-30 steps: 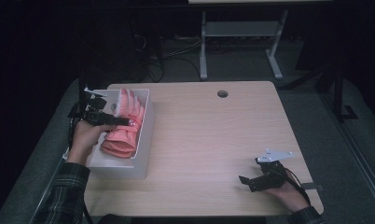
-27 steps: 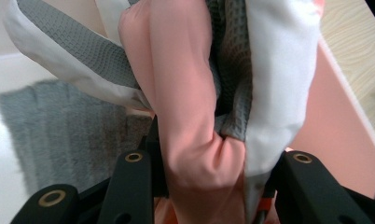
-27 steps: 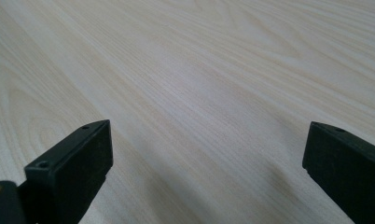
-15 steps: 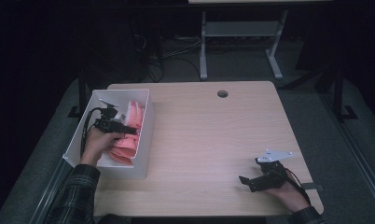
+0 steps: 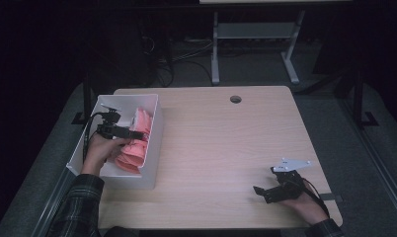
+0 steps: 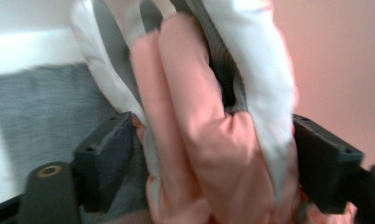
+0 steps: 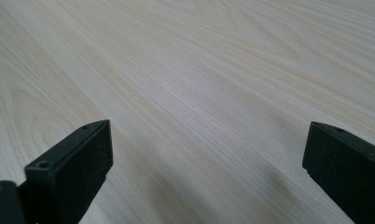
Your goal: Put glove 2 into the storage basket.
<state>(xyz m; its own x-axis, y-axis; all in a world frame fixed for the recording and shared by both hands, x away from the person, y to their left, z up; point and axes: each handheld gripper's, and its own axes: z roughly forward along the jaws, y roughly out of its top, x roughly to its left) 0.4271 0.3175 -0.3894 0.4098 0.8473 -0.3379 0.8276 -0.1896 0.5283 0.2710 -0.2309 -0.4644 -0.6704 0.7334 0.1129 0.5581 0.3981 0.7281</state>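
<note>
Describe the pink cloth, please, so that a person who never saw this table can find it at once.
Start at the wooden table and look to its left edge, where a white bin stands. The cloth lies inside it, with the left gripper at it. It is the one pink thing here, with white and grey parts, soft and bunched.

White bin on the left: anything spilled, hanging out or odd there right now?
Nothing stands out. The pink cloth lies bunched inside the white bin, none over the rim. The left gripper has just been opening, cloth between its jaws. The table shows no spill.
</note>
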